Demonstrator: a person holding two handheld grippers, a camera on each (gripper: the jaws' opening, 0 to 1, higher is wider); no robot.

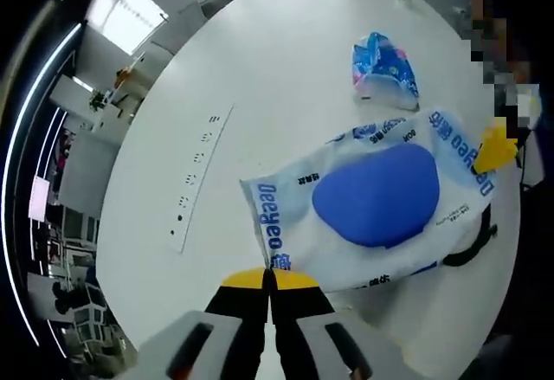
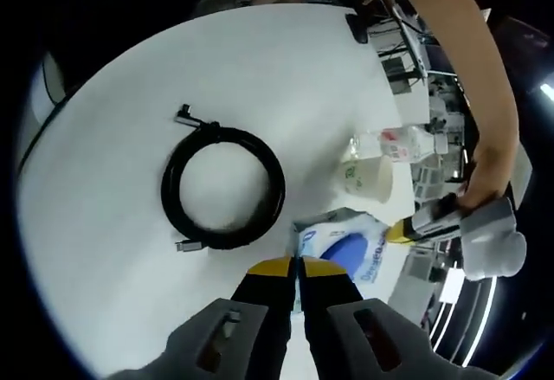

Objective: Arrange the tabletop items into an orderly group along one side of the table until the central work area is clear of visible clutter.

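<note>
Soft white-and-blue plastic: the wipes pack (image 1: 372,202) lies flat on the tabletop (image 1: 260,68), and both grippers pinch it, the left gripper (image 1: 269,278) clenched on one seam, the right gripper (image 2: 297,265) on another edge. It looks light, floppy and slippery, so I'd judge the crimped seams the surest hold. Near it lie a small blue pouch (image 1: 384,70), a coiled black cable (image 2: 223,187), a paper cup (image 2: 370,177) and a clear bottle (image 2: 400,144); the cable sits most in the way.
</note>
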